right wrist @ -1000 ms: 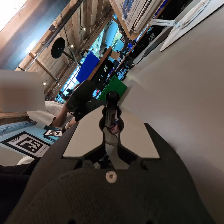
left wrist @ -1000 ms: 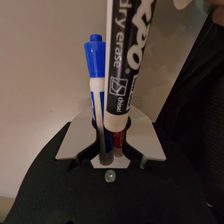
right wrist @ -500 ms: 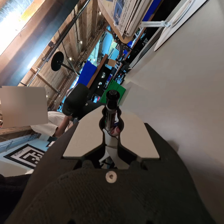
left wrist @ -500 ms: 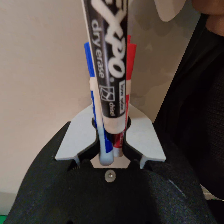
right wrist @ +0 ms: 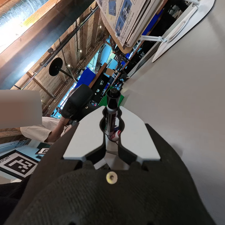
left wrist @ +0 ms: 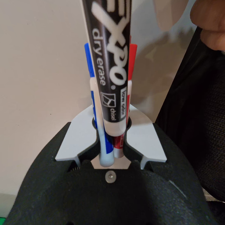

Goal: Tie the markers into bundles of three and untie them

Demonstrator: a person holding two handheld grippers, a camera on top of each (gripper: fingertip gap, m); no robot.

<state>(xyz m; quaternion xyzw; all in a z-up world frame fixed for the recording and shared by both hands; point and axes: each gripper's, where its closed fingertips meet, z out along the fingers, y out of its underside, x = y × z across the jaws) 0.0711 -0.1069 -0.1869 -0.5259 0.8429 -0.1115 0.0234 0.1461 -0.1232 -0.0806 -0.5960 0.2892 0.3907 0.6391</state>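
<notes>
Left wrist view: left gripper [left wrist: 111, 123] clamps black marker [left wrist: 109, 68], blue marker [left wrist: 90, 68], red marker [left wrist: 132, 63] together; right gripper [right wrist: 111, 110] also clamps the black marker

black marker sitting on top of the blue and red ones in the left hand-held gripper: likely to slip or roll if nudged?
Probably apt to roll: the black marker is a round barrel riding on the blue marker and red marker. Its glossy label looks slippery. The left hand-held gripper pinches only its butt end, so it may pivot.
</notes>
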